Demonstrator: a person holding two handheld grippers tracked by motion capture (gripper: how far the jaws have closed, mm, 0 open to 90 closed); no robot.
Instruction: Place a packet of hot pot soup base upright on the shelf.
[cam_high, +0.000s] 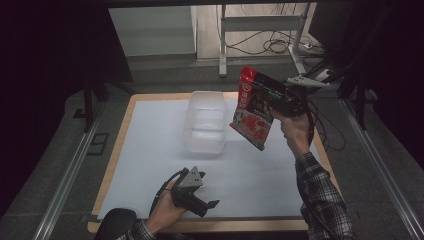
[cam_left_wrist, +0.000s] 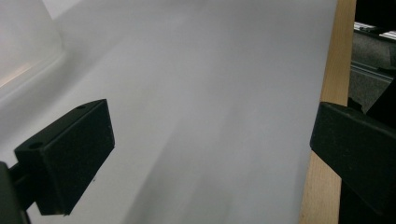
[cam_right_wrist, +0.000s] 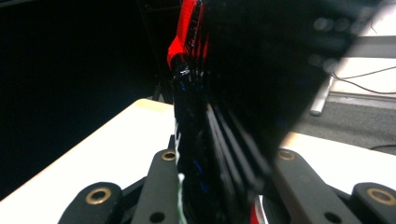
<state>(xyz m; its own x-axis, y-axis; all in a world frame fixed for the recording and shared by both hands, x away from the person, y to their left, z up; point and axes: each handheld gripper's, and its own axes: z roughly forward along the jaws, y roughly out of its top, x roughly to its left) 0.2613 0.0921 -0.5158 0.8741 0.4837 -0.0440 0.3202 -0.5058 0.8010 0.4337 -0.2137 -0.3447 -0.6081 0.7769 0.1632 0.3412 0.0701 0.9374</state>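
Right gripper (cam_high: 280, 102): raised above the table's (cam_high: 150, 150) far right part, jaws clamped on a red-and-black snack bag (cam_high: 254, 107) (bag hangs tilted in the air, just right of the clear plastic container (cam_high: 205, 125)). Left gripper (cam_high: 197, 192): low over the white sheet (cam_left_wrist: 210, 93) at the near edge, jaws spread wide, nothing between them.

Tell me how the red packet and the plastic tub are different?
The red packet is up in the air, pinched in the right gripper; the plastic tub sits on the table. The packet is red with printing; the tub is see-through and plain. The packet is flat; the tub is a deep box.
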